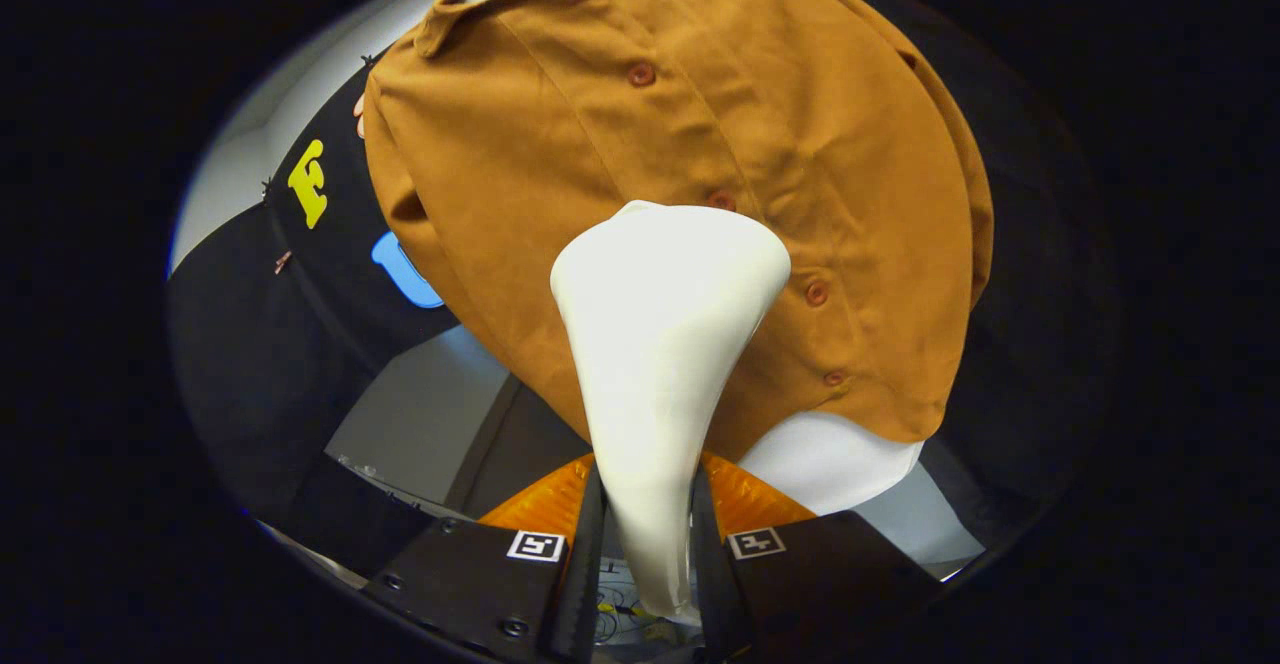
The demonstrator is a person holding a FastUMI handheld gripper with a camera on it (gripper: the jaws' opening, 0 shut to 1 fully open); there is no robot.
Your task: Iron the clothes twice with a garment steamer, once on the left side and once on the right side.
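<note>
My gripper (645,544) clamps the steamer (660,344); its head meets the shirt (560,144) ahead and could snag buttons.

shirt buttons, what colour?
Rust red, on the tan shirt, behind the steamer in the claw; gripper view.

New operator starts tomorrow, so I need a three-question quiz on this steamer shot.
1. True or false: the tongs are shut on the white steamer.
2. The steamer's head is against: A) the brown shirt B) a towel C) a curtain.
3. Fill in: below the shirt's hem shows a ____ form.

Key: 1 true; 2 A; 3 white.
</note>
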